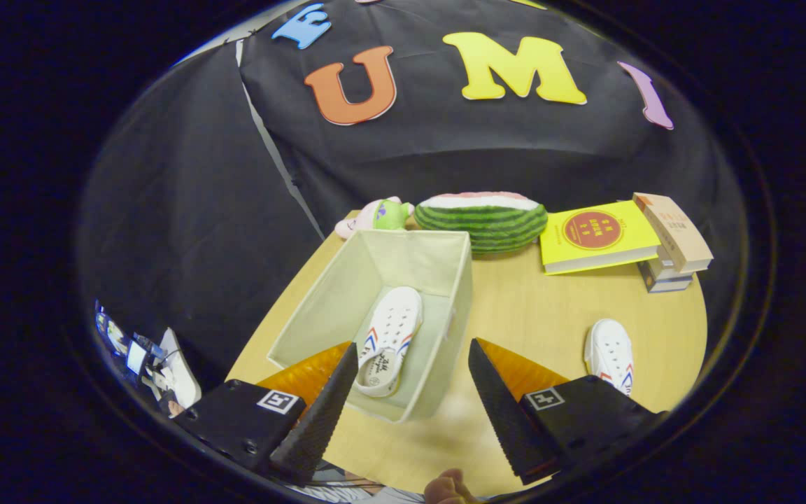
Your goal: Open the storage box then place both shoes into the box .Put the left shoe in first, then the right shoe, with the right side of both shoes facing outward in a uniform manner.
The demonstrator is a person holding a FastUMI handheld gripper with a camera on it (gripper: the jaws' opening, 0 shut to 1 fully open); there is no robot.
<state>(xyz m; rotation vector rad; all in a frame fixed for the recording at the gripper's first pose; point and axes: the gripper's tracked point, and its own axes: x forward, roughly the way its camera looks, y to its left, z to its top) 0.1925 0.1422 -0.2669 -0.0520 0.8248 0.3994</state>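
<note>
Centrally, a pale fabric storage box [403,280] with soft, upright walls stands open on the light wood-grain bench [529,315]. One white perforated shoe [390,339] with red and blue side stripes lies inside it on the box floor, between the fingers and just ahead of them. The gripper [410,392] has its fingers spread wide, wedge-shaped with ribbed pads, holding nothing. A second white shoe [611,353] rests on the bench at lower right, beyond the right finger and well apart from the box. Behind the box lie a striped watermelon cushion [483,220], a plush toy [378,215], a glossy yellow book [595,238] and stacked books [672,252].
</note>
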